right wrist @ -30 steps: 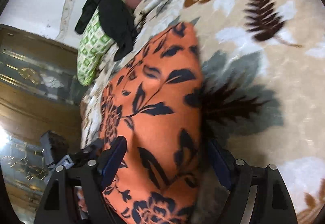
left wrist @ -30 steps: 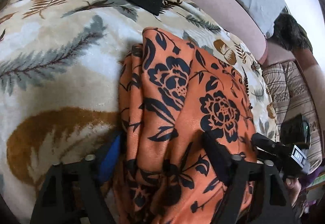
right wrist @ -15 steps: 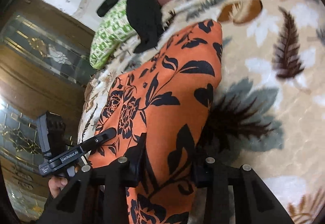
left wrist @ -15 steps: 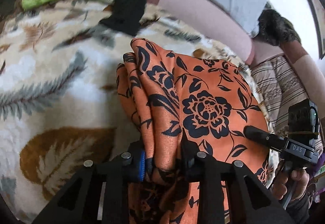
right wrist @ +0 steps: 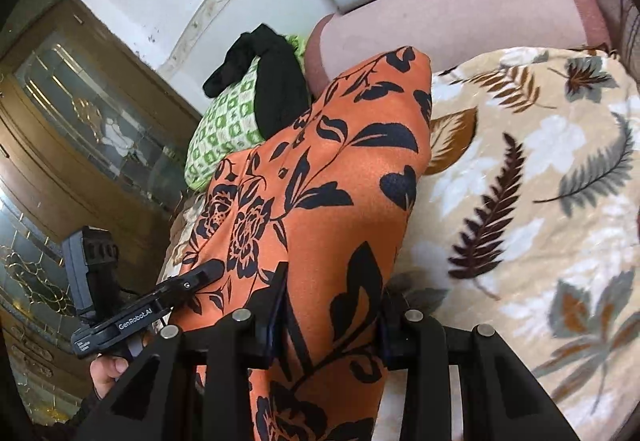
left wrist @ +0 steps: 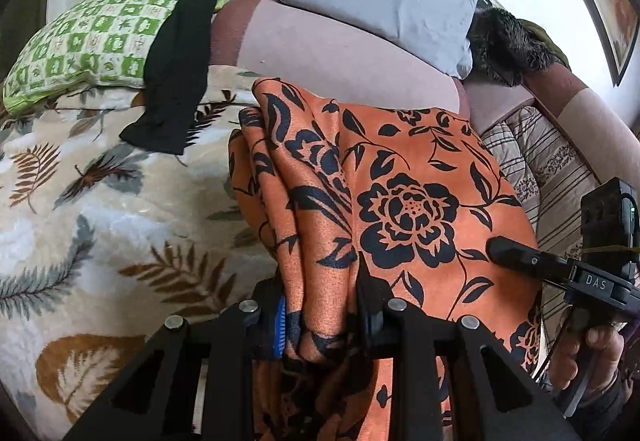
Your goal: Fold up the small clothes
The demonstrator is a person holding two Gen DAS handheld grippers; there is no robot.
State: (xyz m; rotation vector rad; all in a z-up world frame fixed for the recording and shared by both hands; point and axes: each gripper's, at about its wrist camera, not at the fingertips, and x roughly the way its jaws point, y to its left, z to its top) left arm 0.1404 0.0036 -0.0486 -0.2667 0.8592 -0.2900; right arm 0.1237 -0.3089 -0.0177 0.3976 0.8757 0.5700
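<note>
Left claw (right wrist: 200,275) reads "GenRobot.AI"; right claw (left wrist: 506,251) reads "DAS".

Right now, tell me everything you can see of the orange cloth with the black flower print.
The orange cloth with black flower print looks thin and slightly glossy, printed with roses, leaves and vines. It is gathered in long folds and pinched at its near end by both grippers, the left gripper on a bunched fold and the right gripper on the other side. Its far end drapes toward the leaf-patterned fleece blanket, beside a black garment.
</note>
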